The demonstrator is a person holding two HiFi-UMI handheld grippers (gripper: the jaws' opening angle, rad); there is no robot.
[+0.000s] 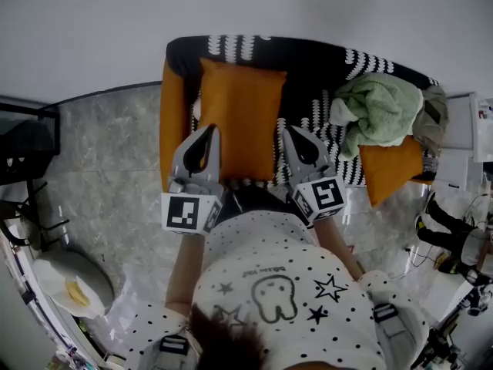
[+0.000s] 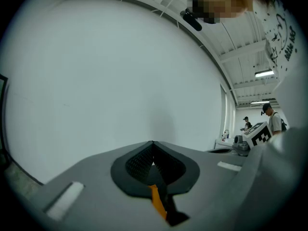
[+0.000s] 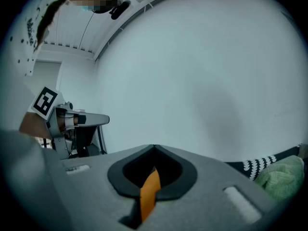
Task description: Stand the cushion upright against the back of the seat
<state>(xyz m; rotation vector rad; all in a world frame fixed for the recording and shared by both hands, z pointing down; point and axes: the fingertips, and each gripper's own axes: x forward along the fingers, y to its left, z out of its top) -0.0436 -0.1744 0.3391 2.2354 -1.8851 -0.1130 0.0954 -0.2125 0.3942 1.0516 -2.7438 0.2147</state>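
Note:
An orange cushion [image 1: 240, 118] stands in front of me on the black-and-white patterned seat [image 1: 323, 75], its top edge near the seat's back. My left gripper [image 1: 206, 131] is shut on its lower left edge and my right gripper [image 1: 296, 133] on its lower right edge. In the left gripper view the jaws [image 2: 153, 146] are closed, with a strip of orange fabric [image 2: 157, 202] pinched between them. The right gripper view shows the same: closed jaws [image 3: 154, 149] with orange cloth [image 3: 149, 194] between them. Both gripper views face a bare white wall.
A second orange cushion [image 1: 390, 168] and a crumpled green blanket [image 1: 377, 110] lie on the seat's right half. An orange panel [image 1: 172, 122] lines the seat's left end. A dark table [image 1: 27, 141] stands left, a white round object [image 1: 73, 284] on the marble floor, white furniture [image 1: 462, 141] right.

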